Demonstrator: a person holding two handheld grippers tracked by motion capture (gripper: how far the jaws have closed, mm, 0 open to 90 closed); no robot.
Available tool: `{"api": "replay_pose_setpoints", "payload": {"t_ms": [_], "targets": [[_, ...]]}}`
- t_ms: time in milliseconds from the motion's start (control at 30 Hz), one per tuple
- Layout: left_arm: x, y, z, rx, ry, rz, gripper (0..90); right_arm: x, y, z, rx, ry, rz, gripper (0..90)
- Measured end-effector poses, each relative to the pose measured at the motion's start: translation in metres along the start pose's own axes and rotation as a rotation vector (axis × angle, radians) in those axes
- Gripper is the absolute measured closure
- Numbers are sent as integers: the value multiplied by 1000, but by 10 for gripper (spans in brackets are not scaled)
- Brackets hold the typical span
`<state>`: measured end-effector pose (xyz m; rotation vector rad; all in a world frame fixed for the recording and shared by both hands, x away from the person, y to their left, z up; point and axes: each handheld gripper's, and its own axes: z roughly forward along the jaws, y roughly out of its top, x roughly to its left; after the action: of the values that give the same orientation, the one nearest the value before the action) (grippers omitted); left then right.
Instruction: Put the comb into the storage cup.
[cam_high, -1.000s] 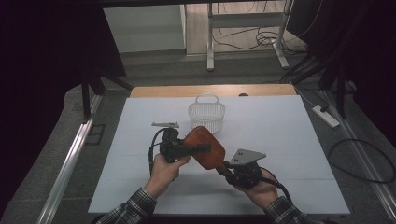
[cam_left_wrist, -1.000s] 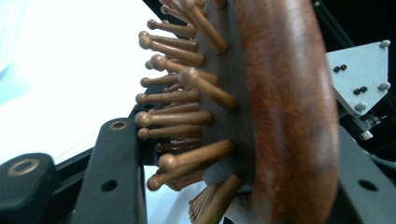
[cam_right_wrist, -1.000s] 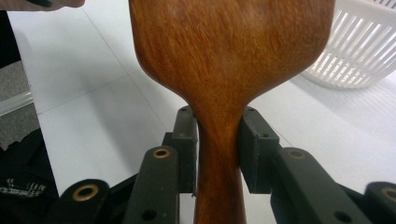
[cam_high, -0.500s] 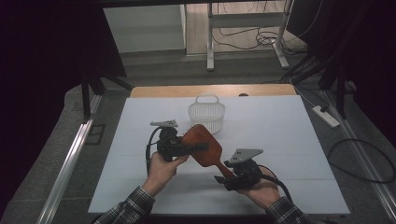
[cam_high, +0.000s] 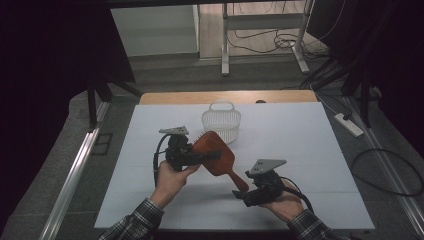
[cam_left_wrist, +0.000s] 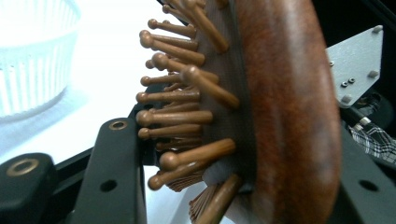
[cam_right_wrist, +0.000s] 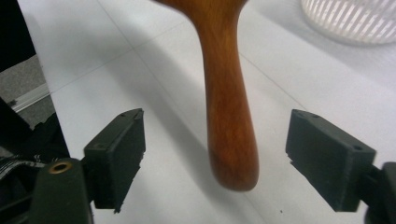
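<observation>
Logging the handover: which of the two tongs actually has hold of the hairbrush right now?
The left tongs, clamped across the hairbrush head, bristles against one jaw. The right tongs stand open, the handle between them untouched.

Dim room, grey floor (cam_high: 165, 75), cables (cam_high: 280, 42)

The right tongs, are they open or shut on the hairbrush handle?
Open. In the right gripper view the right tongs stand wide apart, clear gaps either side of the wooden hairbrush handle, neither pad touching it.
</observation>
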<state>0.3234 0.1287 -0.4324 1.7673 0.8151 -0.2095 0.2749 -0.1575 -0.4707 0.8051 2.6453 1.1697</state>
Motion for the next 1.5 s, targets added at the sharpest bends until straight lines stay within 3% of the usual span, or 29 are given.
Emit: {"api": "replay_pose_setpoints", "payload": {"t_ms": [433,833,1500], "targets": [[1,6,-8,-5,42,27,510,-9,-7,-1,51,1,-2,14],[6,14,-18,-21,97,31,510,-17,-10,-9,46,-6,-2,0],[15,27,-21,-35,129,27,509,-36,-23,-26,72,-11,43,0]]}}
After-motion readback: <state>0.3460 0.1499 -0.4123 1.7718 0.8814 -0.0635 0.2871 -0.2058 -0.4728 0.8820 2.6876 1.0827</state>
